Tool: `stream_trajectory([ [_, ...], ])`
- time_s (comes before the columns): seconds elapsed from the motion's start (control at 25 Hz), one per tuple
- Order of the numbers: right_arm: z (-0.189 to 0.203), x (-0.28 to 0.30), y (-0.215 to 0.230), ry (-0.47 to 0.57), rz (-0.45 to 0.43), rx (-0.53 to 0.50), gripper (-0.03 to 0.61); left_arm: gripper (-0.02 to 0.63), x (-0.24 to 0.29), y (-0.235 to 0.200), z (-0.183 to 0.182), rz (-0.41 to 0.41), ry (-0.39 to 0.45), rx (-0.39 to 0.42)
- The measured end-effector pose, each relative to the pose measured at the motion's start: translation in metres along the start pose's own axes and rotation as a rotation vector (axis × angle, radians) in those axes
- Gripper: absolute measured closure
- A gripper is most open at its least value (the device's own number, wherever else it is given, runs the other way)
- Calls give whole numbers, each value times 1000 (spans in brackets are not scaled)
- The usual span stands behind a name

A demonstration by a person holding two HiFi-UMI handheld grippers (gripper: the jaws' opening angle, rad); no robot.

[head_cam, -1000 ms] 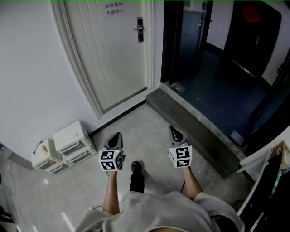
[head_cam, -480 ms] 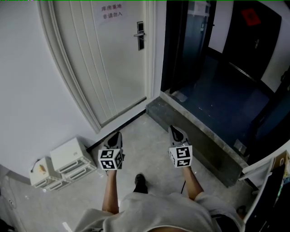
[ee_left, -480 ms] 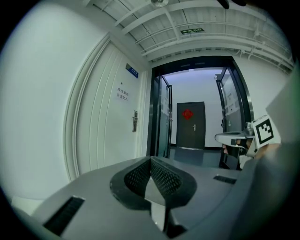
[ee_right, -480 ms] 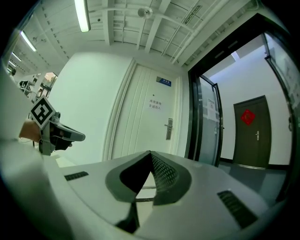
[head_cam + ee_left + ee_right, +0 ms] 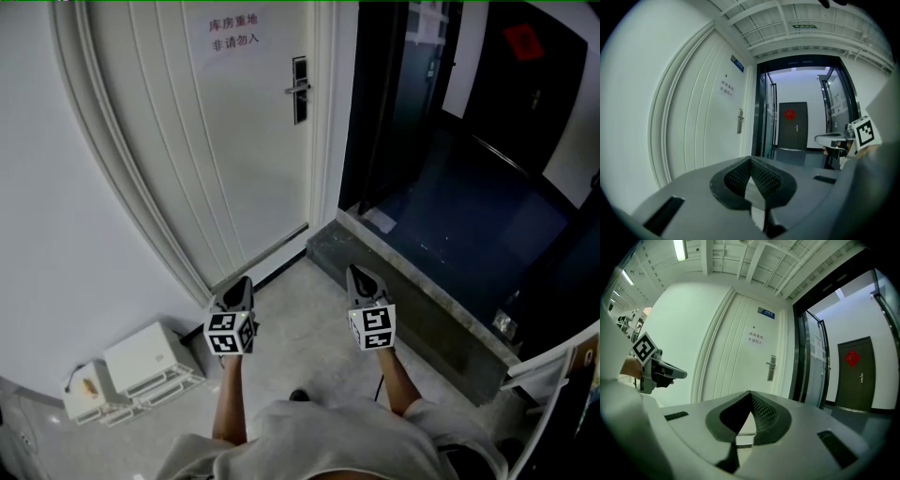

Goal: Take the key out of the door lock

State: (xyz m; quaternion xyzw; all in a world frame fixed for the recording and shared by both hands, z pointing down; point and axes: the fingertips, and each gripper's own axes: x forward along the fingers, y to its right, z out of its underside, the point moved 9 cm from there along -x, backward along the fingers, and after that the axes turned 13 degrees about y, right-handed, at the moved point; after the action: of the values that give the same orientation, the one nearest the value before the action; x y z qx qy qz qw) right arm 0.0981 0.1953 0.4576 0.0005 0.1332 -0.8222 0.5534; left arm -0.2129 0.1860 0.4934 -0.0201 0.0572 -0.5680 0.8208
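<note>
A: Where are the two hand-held grippers?

B: Head view: both are low in the frame, side by side but apart, over the grey speckled floor. The left gripper points at the foot of the white panelled door. The right gripper points toward the grey stone step in front of the dark glass doorway.

A: Jaws?

B: Left gripper view: the dark ribbed jaws meet at their tips, with nothing between them. Right gripper view: the same, tips together and empty.

A: The lock and the key?

B: The dark upright lock plate with a silver lever handle sits at the door's right edge. It is well ahead of both grippers, and neither gripper touches the door. The key is too small to make out in any view, so I cannot tell whether it sits in the lock.

A: Anything else around?

B: A white paper notice with printed characters is high on the door. White slotted boxes sit on the floor against the wall, left of the left gripper. In the left gripper view, a dark far door with a red ornament shows through the doorway.
</note>
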Motion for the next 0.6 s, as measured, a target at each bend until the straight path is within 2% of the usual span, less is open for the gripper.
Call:
stream_trajectory([
  [0.28, 18, 63, 5, -13, 26, -7, 555, 595, 63, -41, 7, 32, -7, -12],
  [0.6, 38, 78, 15, -54, 57, -11, 555, 595, 96, -49, 15, 68, -14, -12],
])
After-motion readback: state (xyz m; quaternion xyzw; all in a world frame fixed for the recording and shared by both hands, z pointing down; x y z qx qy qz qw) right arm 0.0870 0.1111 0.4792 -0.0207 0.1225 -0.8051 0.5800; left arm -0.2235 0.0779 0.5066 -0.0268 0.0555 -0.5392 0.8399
